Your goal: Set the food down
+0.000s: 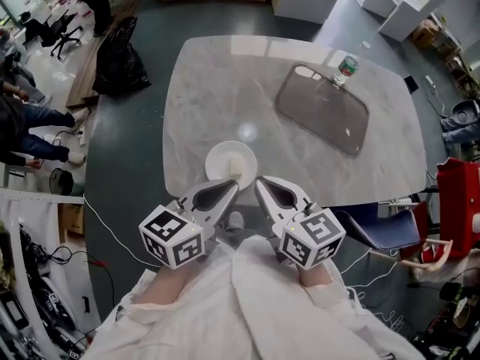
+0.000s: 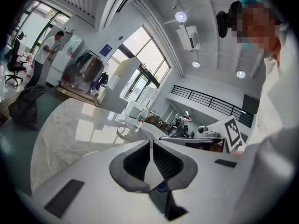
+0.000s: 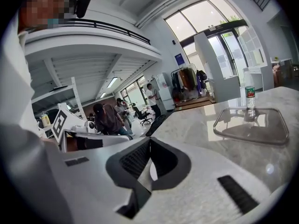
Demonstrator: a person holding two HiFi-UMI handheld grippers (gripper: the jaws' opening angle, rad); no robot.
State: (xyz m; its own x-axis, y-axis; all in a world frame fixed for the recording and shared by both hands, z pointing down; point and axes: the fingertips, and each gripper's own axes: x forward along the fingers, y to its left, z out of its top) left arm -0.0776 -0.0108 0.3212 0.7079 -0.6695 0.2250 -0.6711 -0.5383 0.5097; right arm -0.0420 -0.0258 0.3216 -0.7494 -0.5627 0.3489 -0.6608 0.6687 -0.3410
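Holding pale food, bowl sits (bottle on tray).

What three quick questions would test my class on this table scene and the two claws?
1. True or false: the bottle stands upright by the grey tray's far edge.
2. The white bowl sits: A) on the tray; B) on the marble table, near the person; C) on the floor.
3. Fill in: the left claw and the right claw are both ____.
Key: 1 true; 2 B; 3 shut.
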